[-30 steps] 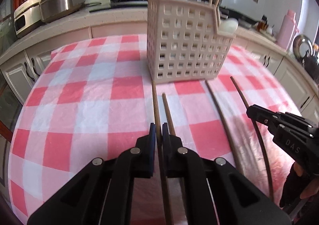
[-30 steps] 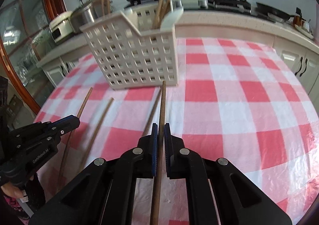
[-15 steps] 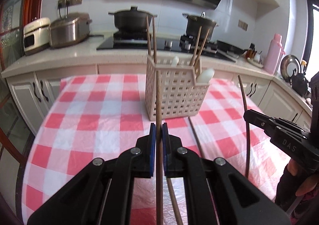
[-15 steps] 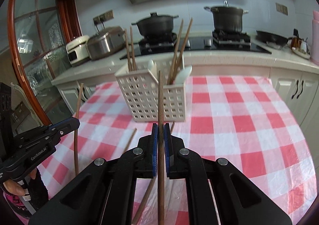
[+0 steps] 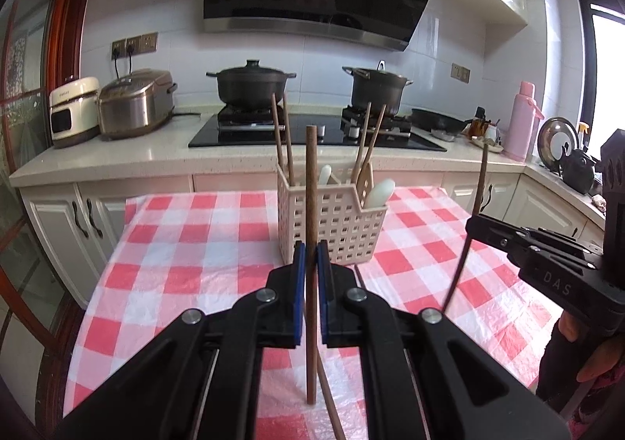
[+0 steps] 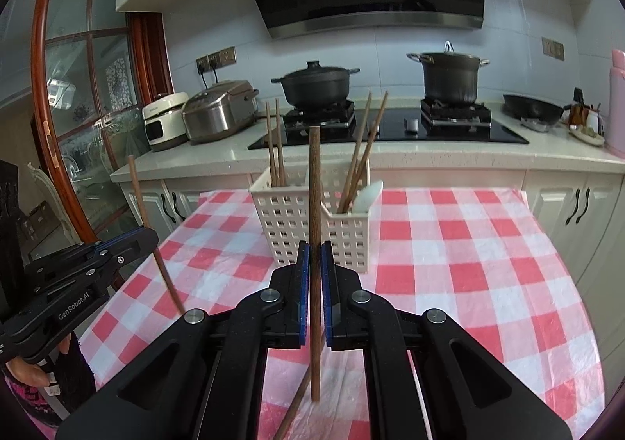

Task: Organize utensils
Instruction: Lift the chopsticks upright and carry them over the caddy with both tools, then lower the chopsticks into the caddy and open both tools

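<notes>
A table under a red-and-white checked cloth (image 5: 187,244) carries a cream plastic lattice basket (image 5: 332,221) at twelve o'clock from both grippers. Brown chopsticks and white spoons stand in its compartments. The left gripper (image 5: 311,272) is clamped on a slim, dark-brown wooden chopstick (image 5: 311,182), upright and lifted clear of the cloth. The right gripper (image 6: 315,272) pinches a matching chopstick (image 6: 315,182), also upright. Another chopstick (image 5: 330,401) lies on the cloth at six o'clock.
</notes>
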Tool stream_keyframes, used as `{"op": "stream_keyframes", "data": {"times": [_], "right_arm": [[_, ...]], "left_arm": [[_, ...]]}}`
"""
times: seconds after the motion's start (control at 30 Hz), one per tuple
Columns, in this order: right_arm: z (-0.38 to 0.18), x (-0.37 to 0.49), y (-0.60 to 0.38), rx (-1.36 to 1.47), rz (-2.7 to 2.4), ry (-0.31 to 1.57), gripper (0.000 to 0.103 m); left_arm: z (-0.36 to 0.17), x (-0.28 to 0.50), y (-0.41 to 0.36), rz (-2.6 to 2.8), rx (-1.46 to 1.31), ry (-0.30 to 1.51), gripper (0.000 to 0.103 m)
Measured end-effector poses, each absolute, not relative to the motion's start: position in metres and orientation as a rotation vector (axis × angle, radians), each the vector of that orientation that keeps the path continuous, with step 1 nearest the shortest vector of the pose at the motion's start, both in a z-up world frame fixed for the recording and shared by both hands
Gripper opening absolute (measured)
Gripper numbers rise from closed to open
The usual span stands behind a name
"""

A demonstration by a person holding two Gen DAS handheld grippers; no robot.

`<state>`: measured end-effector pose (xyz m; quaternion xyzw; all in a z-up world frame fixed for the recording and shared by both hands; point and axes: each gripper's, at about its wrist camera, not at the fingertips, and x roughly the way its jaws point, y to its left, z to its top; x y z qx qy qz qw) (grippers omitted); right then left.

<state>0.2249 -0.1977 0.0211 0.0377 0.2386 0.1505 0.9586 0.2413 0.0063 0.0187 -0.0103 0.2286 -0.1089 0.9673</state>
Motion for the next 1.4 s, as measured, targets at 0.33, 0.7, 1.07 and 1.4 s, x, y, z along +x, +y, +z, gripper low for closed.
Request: {"op": "stream_keyframes", "data": {"times": [0.33,0.7,1.07,1.4], "right_arm": [[0.056,0.256,-0.197,0.074,0.3,0.426,0.007],[0.096,0.29,-0.205,0.074,0.283,0.382,0.007],[0.133,0.33,-0.194,0.037,0.277,0.335,0.007],[0.123,0.358,-0.185,0.029,0.286,0.362,0.006]], "left_arm": [[0.059,0.267,-0.005,-0.237,0.0,0.391,0.006],[0.111,0.302,-0.013,-0.285,0.006,0.348,0.006],[0.169,0.341,-0.025,-0.281,0.021,0.289,0.006],[0.163,0.393,-0.019,-0.251,-0.023,0.331,0.006]]}}
